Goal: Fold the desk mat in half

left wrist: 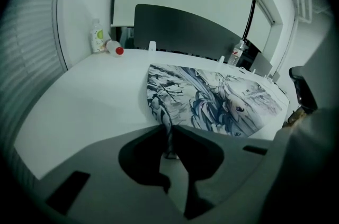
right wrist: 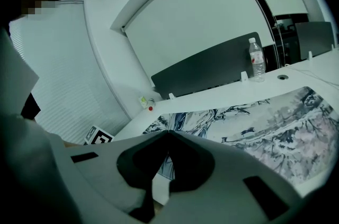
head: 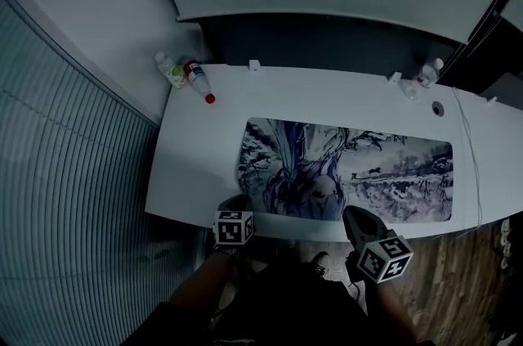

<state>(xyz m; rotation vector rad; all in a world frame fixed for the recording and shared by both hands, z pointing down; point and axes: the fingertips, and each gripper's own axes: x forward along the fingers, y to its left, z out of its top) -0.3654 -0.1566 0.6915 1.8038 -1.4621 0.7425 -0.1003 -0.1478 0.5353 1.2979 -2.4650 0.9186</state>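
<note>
Left tongs (left wrist: 169, 130) pinch the near left corner of the desk mat (head: 376, 164), which lies flat and fully spread on the white worktop (head: 196, 164). Right tongs (right wrist: 168, 134) are clamped on the same near edge, further along. Both grips look set; the fold itself is not yet begun.

— What do I see of the rig on my feed?
— Left gripper (head: 239, 201) and right gripper (head: 353, 215): grey shells with dark jaw pads and slots. Each carries a white cube (head: 234, 227) of black square markers.
— And lower centre?
— Dark clothing (head: 282, 307).
</note>
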